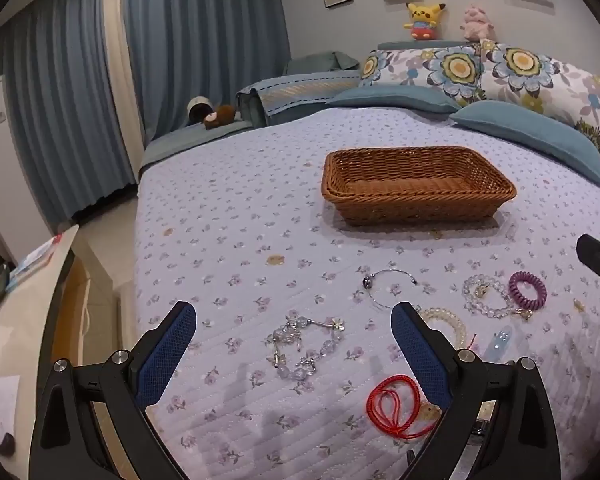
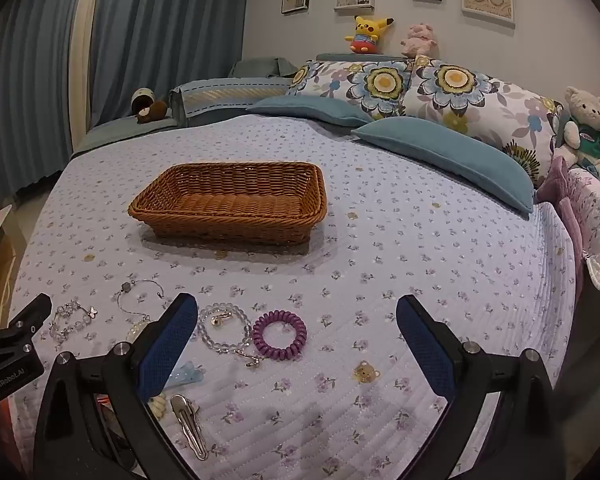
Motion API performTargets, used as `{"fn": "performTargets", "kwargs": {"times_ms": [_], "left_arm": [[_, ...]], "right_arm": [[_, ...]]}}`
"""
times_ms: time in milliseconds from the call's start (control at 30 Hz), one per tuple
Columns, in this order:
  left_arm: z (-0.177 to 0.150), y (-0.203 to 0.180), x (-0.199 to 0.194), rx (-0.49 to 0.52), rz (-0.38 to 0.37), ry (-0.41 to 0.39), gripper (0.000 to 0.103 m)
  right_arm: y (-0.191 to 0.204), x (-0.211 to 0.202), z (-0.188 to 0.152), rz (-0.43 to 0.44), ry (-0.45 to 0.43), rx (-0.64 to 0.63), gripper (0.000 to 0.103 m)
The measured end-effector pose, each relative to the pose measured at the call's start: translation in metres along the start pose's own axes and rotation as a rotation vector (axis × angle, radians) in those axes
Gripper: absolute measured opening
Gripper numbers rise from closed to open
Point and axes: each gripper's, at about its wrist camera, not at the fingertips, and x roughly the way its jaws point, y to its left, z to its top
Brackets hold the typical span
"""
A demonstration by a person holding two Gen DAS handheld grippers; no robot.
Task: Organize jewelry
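the left gripper (image 1: 294, 354) is hovering over the near edge of the bed (image 1: 228, 216) with its blue-padded fingers (image 1: 168, 356) spread as wide as they go, pinching nothing and touching nothing. a crystal bead bracelet (image 1: 306, 346) is lying on the quilt between them, and a red cord (image 1: 396, 404) is lying just inside the right-hand finger. the right gripper (image 2: 296, 346) is also hanging above the bed's near edge, fingers (image 2: 166, 354) fully spread and empty; a purple spiral hair tie (image 2: 279, 340) and a clear bead bracelet (image 2: 224, 330) are sitting on the quilt between them, touching each other, with a silver hair clip (image 2: 188, 426) nearer the edge. the wicker basket (image 2: 228, 204) is resting empty toward the middle of the bed, well apart from the jewelry.
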Motion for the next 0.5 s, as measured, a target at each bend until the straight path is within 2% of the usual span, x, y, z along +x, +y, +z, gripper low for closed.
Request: {"fn": "performTargets", "kwargs": {"times_ms": [167,267,500], "left_arm": [[0.0009,-0.0038,-0.0044,-0.006,-0.014,0.005,0.099],[-0.0016,0.0037,0.0029,-0.028,-0.048,0.012,0.099],[-0.0023,0.001,-0.0003,-0.033,-0.061,0.002,0.099]], "right_arm": [[-0.001,0.0005,-0.0001,0.002,-0.003,0.006,0.1],[-0.0008,0.0002,0.0,0.002,-0.001,0.007,0.1],[-0.0015,0.0017,-0.0006,0.006,0.002,0.01,0.1]]}}
